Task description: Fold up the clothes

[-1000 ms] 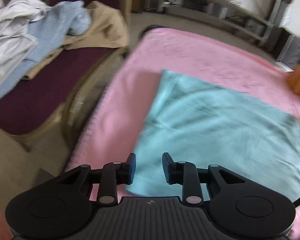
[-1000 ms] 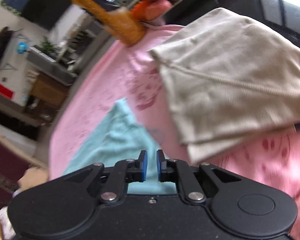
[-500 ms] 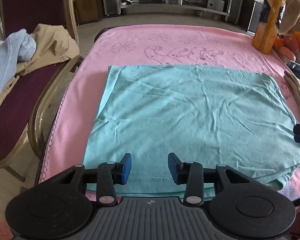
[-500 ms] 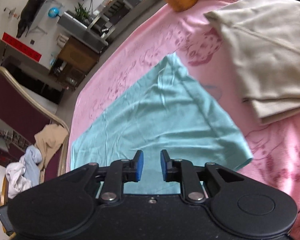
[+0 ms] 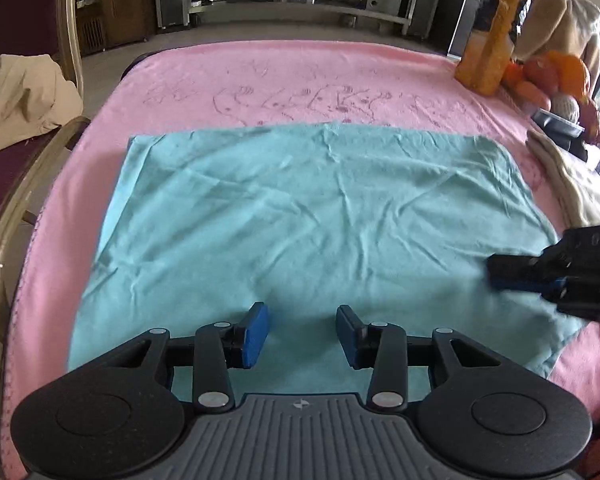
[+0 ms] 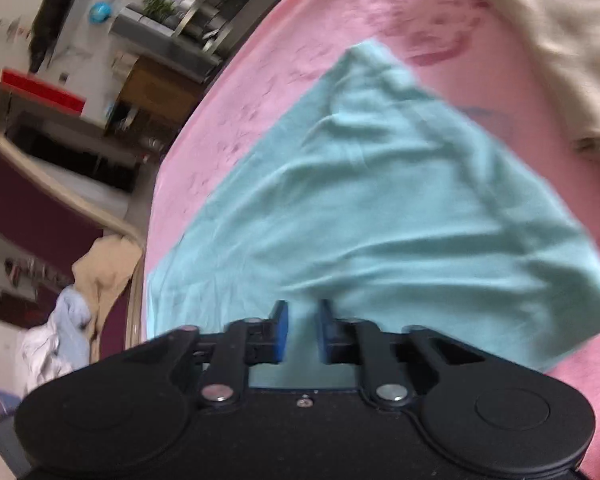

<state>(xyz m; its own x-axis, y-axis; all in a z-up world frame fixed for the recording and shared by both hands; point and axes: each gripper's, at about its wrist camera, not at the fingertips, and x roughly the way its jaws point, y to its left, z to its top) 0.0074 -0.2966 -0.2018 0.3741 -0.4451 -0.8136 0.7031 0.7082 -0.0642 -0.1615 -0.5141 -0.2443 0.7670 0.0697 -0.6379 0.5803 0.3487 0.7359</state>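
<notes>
Two views. Left wrist: left gripper gaping wide, empty, above near hem of soft, creased teal cotton garment, spread as flat rectangle on fuzzy pink blanket; folded beige knit far right. Right wrist: right gripper slightly parted, nothing pinched, over garment's right edge. Probably mid-fold; next, pinching both near corners.

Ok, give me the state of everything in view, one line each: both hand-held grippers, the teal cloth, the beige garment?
Left hand-held gripper: open, empty, over the near edge of the teal cloth.
Right hand-held gripper: open by a narrow gap, low at the cloth's right side.
Teal cloth: spread flat on the pink blanket, lightly wrinkled.
Beige garment: folded, lying right of the cloth.
</notes>
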